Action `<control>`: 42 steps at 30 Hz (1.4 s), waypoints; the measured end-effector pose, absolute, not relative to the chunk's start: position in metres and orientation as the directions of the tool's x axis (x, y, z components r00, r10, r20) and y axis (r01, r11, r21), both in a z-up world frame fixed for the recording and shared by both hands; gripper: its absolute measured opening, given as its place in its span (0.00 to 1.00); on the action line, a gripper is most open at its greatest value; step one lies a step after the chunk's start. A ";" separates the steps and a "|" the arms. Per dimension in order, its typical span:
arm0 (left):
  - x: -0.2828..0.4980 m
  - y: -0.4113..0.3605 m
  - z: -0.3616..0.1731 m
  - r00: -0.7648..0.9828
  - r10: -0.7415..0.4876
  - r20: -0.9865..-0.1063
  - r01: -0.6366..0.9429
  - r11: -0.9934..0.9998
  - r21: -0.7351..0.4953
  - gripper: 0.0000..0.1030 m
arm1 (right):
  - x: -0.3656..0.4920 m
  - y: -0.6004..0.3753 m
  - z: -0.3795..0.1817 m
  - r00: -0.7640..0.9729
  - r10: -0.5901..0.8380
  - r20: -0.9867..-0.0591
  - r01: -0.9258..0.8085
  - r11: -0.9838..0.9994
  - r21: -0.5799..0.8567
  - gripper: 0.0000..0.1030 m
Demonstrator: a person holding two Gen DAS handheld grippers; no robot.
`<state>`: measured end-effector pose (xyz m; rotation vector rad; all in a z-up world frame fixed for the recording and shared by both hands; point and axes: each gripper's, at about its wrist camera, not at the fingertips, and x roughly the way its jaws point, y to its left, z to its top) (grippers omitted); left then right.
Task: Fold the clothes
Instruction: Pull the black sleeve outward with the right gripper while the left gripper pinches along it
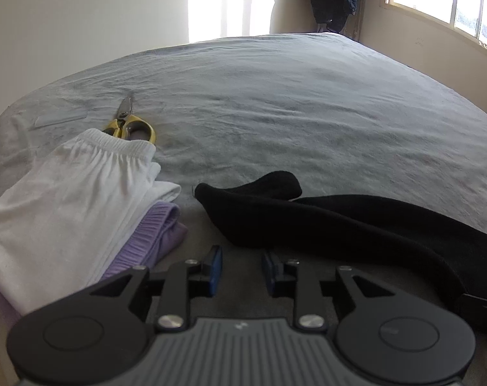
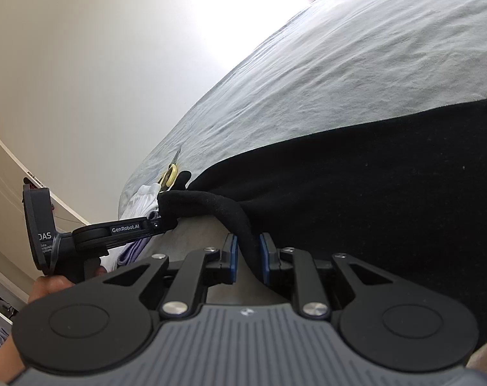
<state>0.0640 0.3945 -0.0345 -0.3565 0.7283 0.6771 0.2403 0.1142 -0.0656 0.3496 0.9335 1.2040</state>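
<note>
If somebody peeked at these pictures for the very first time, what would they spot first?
Probably the big black garment spread over the near part of the grey bed, with its rolled edge pinched in the right tongs. Next, the yellow-handled scissors lying on the bed just behind a folded white garment stacked on a purple one, at the left.

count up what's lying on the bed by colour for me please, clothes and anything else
White garment: 1
Purple garment: 1
Black garment: 1
Yellow-handled scissors: 1
Pale flat item, too unclear to identify: 1
Total: 5
</note>
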 end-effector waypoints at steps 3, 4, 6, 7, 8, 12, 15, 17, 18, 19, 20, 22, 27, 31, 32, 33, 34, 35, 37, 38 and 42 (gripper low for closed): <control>0.049 0.410 -0.029 0.613 0.367 -0.700 -0.671 0.709 -0.216 0.60 | 0.241 0.114 -0.065 0.055 0.904 -0.425 -0.637 0.359 0.682 0.21; 0.046 0.418 -0.029 0.632 0.346 -0.694 -0.676 0.685 -0.273 0.64 | 0.241 0.113 -0.065 0.054 0.904 -0.425 -0.637 0.359 0.683 0.21; 0.045 0.434 -0.029 0.641 0.325 -0.695 -0.697 0.625 -0.351 0.66 | 0.242 0.113 -0.065 0.052 0.905 -0.423 -0.636 0.357 0.684 0.22; 0.048 0.440 -0.030 0.639 0.321 -0.699 -0.708 0.601 -0.371 0.66 | 0.242 0.112 -0.064 0.052 0.905 -0.421 -0.636 0.355 0.685 0.23; 0.052 0.445 -0.031 0.634 0.322 -0.703 -0.717 0.586 -0.377 0.66 | 0.242 0.112 -0.064 0.051 0.906 -0.420 -0.636 0.354 0.686 0.23; 0.066 0.460 -0.041 0.607 0.326 -0.725 -0.757 0.516 -0.402 0.50 | 0.243 0.112 -0.065 0.048 0.908 -0.417 -0.635 0.350 0.688 0.23; 0.068 0.459 -0.042 0.601 0.367 -0.710 -0.773 0.493 -0.399 0.12 | 0.243 0.112 -0.067 0.046 0.909 -0.414 -0.635 0.347 0.691 0.23; 0.061 0.450 -0.036 0.613 0.414 -0.673 -0.768 0.510 -0.386 0.09 | 0.243 0.111 -0.067 0.045 0.910 -0.413 -0.634 0.346 0.692 0.23; 0.056 0.444 -0.033 0.618 0.439 -0.652 -0.765 0.525 -0.372 0.08 | 0.243 0.111 -0.067 0.045 0.910 -0.413 -0.634 0.346 0.692 0.23; 0.050 0.437 -0.029 0.621 0.461 -0.634 -0.764 0.537 -0.358 0.08 | 0.244 0.110 -0.067 0.046 0.909 -0.413 -0.633 0.346 0.692 0.23; 0.043 0.431 -0.026 0.620 0.479 -0.622 -0.765 0.546 -0.342 0.08 | 0.244 0.110 -0.067 0.046 0.909 -0.413 -0.633 0.346 0.692 0.23; 0.029 0.423 -0.025 0.613 0.493 -0.617 -0.769 0.551 -0.324 0.08 | 0.244 0.110 -0.066 0.046 0.909 -0.415 -0.634 0.348 0.691 0.23; -0.005 0.420 -0.038 0.586 0.461 -0.666 -0.777 0.554 -0.299 0.10 | 0.244 0.110 -0.065 0.047 0.907 -0.417 -0.635 0.350 0.689 0.24; -0.021 0.430 -0.043 0.654 0.391 -0.647 -0.725 0.566 -0.391 0.23 | 0.244 0.112 -0.065 0.047 0.907 -0.417 -0.635 0.350 0.689 0.24; -0.019 0.431 -0.043 0.672 0.367 -0.643 -0.708 0.572 -0.414 0.28 | 0.244 0.112 -0.065 0.047 0.907 -0.417 -0.634 0.350 0.689 0.24; -0.017 0.432 -0.043 0.685 0.349 -0.640 -0.695 0.576 -0.430 0.36 | 0.244 0.112 -0.065 0.047 0.908 -0.417 -0.634 0.350 0.689 0.24; -0.014 0.434 -0.043 0.689 0.344 -0.638 -0.690 0.579 -0.434 0.42 | 0.244 0.112 -0.065 0.046 0.908 -0.417 -0.634 0.350 0.689 0.24; -0.008 0.435 -0.045 0.690 0.346 -0.636 -0.689 0.582 -0.432 0.44 | 0.244 0.112 -0.064 0.046 0.908 -0.417 -0.634 0.349 0.690 0.25; 0.003 0.436 -0.050 0.688 0.355 -0.633 -0.695 0.573 -0.434 0.49 | 0.244 0.111 -0.063 0.047 0.909 -0.415 -0.632 0.349 0.692 0.29; 0.008 0.437 -0.052 0.687 0.365 -0.628 -0.699 0.567 -0.435 0.51 | 0.244 0.111 -0.062 0.050 0.909 -0.413 -0.631 0.350 0.693 0.30; 0.032 0.426 -0.055 0.656 0.478 -0.584 -0.743 0.546 -0.388 0.49 | 0.244 0.100 -0.051 0.099 0.920 -0.379 -0.628 0.353 0.693 0.36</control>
